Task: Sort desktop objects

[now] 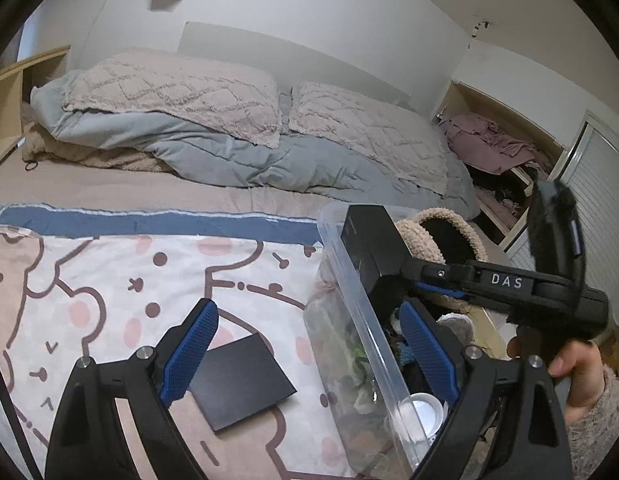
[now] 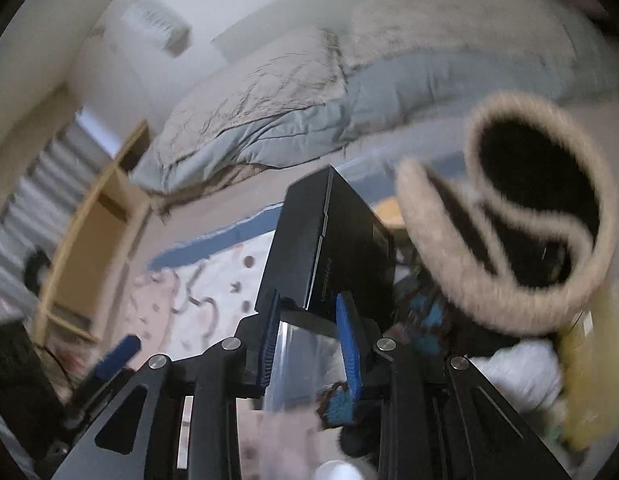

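Black box [image 2: 333, 240] is sitting between the two blue pads of the right gripper [image 2: 309, 332], and the pads are squeezing its near end, so the gripper is closed on it. The box is sticking out forward from the tool, up in the air over the clear bin [image 1: 365, 312].

Going from big to small: a bed [image 1: 109, 192] is filling most of the room, with a gray-blue quilt [image 1: 213, 148] and two fuzzy pillows [image 1: 177, 96] lying on it. A blanket with cartoon bears [image 1: 109, 292] is lying over the near part of the bed. The clear bin is sitting on the right edge of that blanket and is holding lots of small things, among them a white lid [image 1: 423, 412] and a fuzzy slipper [image 1: 441, 236]. From the left camera, the box is showing above the bin's far end, just beside the slipper, with the right gripper [image 1: 393, 280] reaching in from the right, held by a hand [image 1: 577, 376].

A flat black square [image 1: 241, 380] is lying on the blanket, near the bin but not touching it.

The left gripper [image 1: 305, 356] is wide open and is holding nothing. Its left pad is hanging over the blanket by the black square, and its right pad is hanging over the bin.
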Tool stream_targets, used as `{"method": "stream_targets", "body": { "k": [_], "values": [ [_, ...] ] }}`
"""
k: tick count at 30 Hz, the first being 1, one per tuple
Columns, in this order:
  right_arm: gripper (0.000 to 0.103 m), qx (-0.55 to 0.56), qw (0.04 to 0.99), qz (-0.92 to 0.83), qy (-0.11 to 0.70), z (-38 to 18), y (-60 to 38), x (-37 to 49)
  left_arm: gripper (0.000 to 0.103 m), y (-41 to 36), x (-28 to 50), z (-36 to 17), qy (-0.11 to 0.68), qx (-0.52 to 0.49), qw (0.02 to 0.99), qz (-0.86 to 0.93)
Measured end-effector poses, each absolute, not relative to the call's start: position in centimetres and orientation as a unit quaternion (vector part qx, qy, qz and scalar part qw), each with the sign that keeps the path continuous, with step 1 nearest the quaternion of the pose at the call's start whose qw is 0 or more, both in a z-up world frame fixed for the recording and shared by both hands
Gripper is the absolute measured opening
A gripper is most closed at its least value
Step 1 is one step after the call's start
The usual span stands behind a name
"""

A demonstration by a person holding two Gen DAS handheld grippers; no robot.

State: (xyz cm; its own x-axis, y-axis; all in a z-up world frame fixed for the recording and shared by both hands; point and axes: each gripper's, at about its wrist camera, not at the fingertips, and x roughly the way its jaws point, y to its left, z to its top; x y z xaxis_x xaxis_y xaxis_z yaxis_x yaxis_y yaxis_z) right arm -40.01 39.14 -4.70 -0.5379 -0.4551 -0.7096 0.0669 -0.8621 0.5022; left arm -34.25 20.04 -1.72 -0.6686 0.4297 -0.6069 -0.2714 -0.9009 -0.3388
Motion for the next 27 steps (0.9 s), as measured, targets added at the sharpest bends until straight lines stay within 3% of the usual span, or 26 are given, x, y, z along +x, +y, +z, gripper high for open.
{"method": "stream_targets", "body": {
  "k": [5,12,19,27],
  "values": [
    [0.027,0.455,0.134,-0.86,-0.187,-4.0,38.2,-39.4,0.093,19.2,-33.7,-1.7,-0.115,-0.356,0.192,0.908],
    [0.027,0.414,0.134,-0.872,-0.222,-1.2,39.5,-35.9,0.093,18.7,-32.5,-1.2,-0.112,-0.355,0.192,0.908],
    [0.027,0.331,0.09,-0.926,-0.156,2.6,39.7,-30.3,0.093,18.5,-30.9,0.0,-0.103,-0.341,0.194,0.914],
    [0.028,0.292,0.027,-0.947,-0.128,3.2,39.9,-26.2,0.093,17.7,-28.1,1.4,-0.08,-0.317,0.195,0.925]
  ]
}}
